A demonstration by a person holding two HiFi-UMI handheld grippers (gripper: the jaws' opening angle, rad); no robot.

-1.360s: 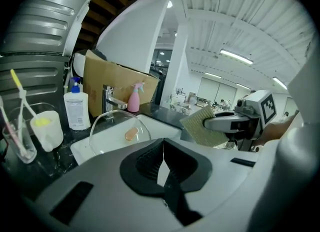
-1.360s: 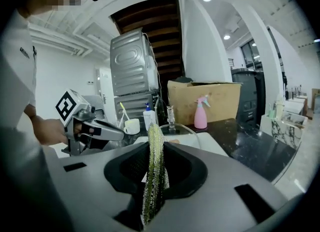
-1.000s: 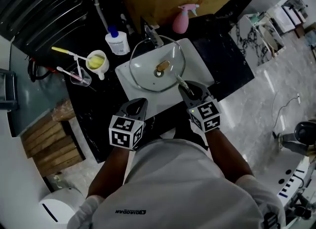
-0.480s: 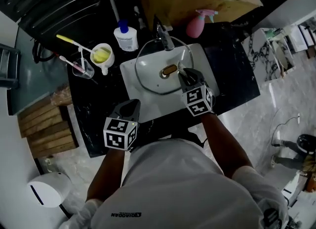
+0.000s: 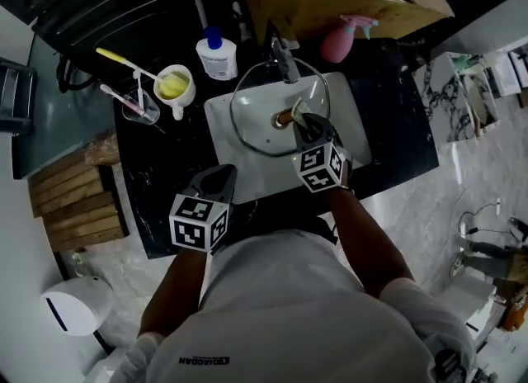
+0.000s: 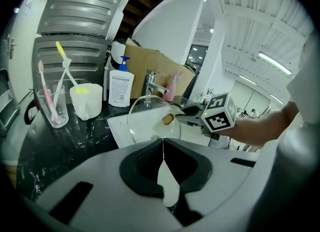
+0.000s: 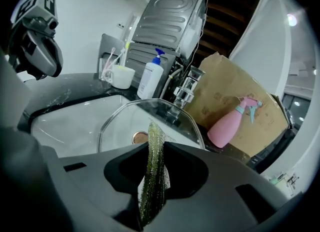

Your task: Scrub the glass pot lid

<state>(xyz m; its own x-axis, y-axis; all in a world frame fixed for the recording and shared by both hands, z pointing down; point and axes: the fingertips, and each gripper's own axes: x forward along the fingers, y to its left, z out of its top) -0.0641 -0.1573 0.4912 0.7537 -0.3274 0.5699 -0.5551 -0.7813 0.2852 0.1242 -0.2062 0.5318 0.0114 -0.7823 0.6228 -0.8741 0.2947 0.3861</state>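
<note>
We are pinching a strip of green scouring pad edge-on between the jaws of the right gripper, just above the glass pot lid and beside its knob, while the left gripper is hanging back over the dark counter with its jaws pressed together on nothing. That is what is worrying us: nothing is steadying the lid. It is lying loose across the white sink, its far rim close against the faucet, and it seems to be leaning up on that side. Pushing down off-centre could be tipping or sliding it into the basin, or knocking glass against metal. The pad is also sticking out only a little past the jaw tips, so we are risking hard plastic scraping the glass, or the strip folding and working loose under pressure. As for the lid itself, it is showing as a round pane of clear glass with a thin bright rim and a small brownish knob at the centre, the white basin reading straight through it; we are not managing to make out any dirt, suds or water on it from here
</note>
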